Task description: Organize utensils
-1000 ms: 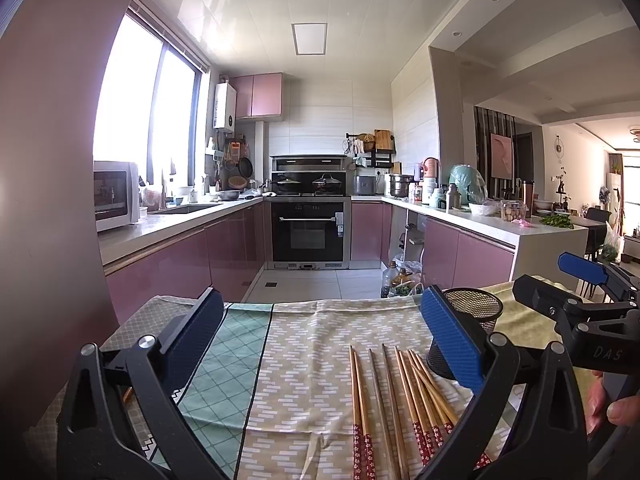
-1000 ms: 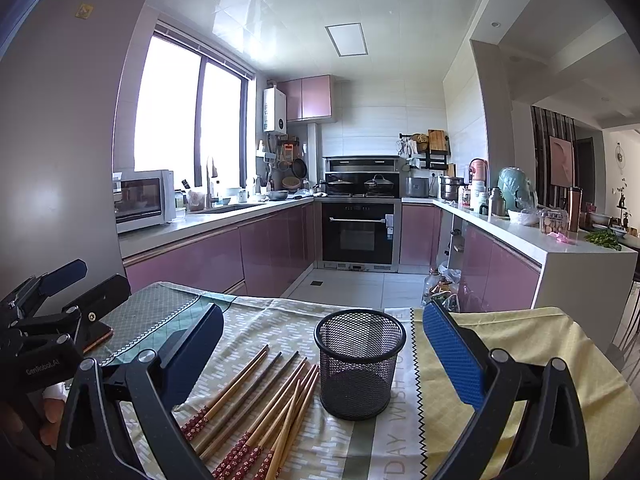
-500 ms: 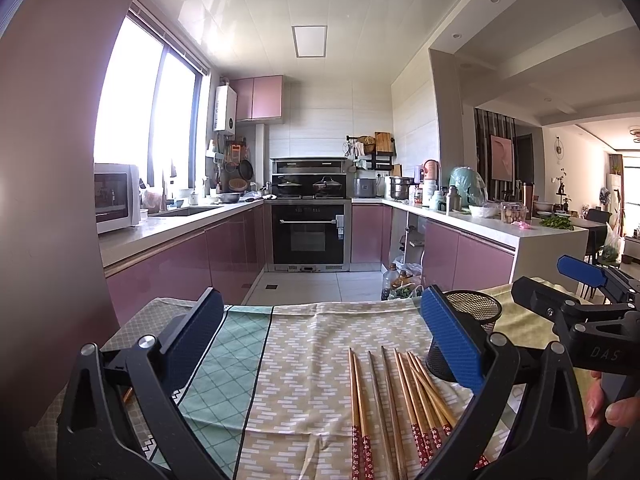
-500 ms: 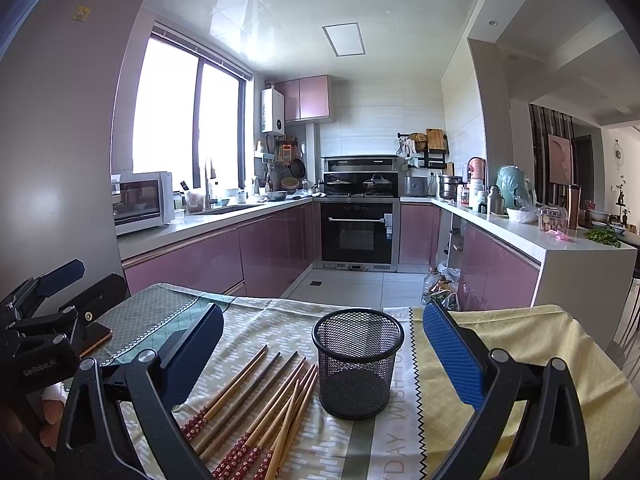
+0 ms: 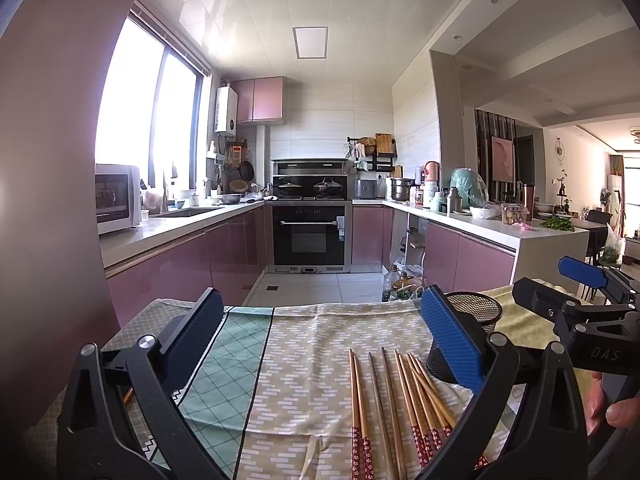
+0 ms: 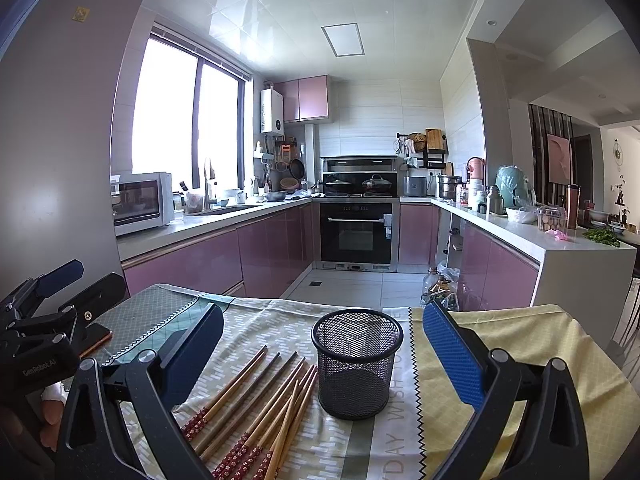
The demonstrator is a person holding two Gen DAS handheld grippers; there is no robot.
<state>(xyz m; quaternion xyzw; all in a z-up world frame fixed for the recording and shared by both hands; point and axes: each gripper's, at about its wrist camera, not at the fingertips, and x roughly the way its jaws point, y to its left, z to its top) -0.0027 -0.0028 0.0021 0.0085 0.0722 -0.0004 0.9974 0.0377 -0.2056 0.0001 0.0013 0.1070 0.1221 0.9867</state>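
Chopsticks (image 6: 260,404) lie loose in a fan on the cloth-covered worktop (image 6: 500,344), just left of the upright mesh holder (image 6: 356,360), nothing in it yet. Their long axes run near to far, patterned ends nearest the grippers, plain tips pointing away. Left gripper (image 5: 320,344) hangs above the cloth with jaws wide and empty; the sticks sit below and to the right of its gap. Right gripper (image 6: 320,356) likewise stands wide and empty, the holder centred between its jaws, sticks low left. Judgement: neither is clearly nearer; either must drop and close across the shafts.
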